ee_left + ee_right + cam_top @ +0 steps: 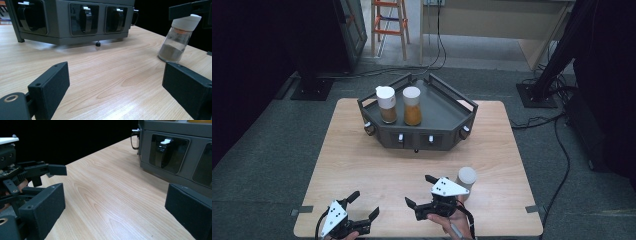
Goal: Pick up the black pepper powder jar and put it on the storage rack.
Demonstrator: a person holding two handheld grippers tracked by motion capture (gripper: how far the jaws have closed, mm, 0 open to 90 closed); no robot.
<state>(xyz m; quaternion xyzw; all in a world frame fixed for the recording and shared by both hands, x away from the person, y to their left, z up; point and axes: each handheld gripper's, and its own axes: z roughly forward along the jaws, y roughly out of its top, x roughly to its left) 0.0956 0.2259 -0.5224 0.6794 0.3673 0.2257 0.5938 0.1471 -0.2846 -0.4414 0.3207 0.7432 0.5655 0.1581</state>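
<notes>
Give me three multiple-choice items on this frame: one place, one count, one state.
1. Where does the loose jar stand?
A. on the table beside the right hand-held gripper
B. in the rack
C. on the floor

2. How many jars stand in the grey rack?
A. one
B. two
C. four

3. How is the left hand-held gripper?
A. shut on a jar
B. open, nothing between its jaws
C. shut and empty

Key: 1 A, the jar stands on the wood by that gripper; 2 B, two white-capped jars stand side by side; 3 B, bare table shows between its spread jaws.
</notes>
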